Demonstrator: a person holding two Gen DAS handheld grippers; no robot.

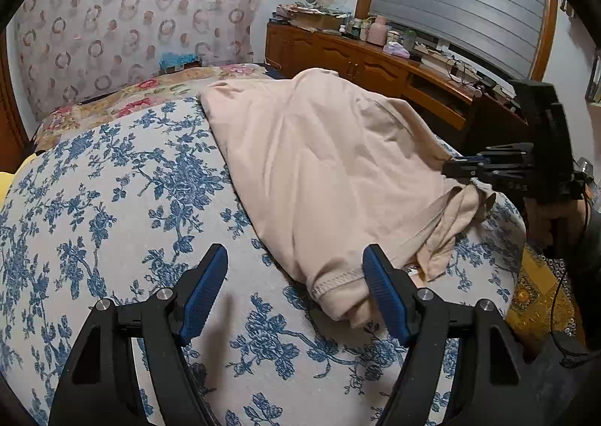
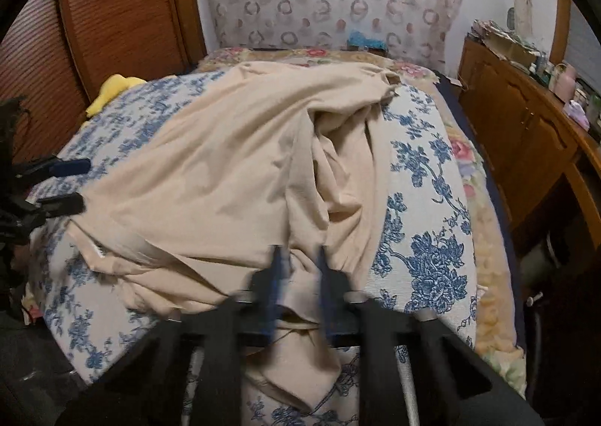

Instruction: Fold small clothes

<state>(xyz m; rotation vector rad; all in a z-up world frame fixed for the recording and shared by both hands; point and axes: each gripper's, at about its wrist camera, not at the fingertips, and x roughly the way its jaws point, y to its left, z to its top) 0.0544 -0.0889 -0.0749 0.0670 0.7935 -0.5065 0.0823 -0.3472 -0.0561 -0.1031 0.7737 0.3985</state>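
the left tool [image 1: 295, 287] stands wide over the blue-flowered bed cover [image 1: 112, 200], one pad beside the hemmed corner of the beige garment [image 1: 300, 163], nothing between its pads. the right tool [image 2: 298, 257] has its pads drawn narrow on a bunched fold at the garment's near edge. the cloth lies rumpled across the bed. risk: a pull with only one corner held would skew the fold; a thin pinch could slip.
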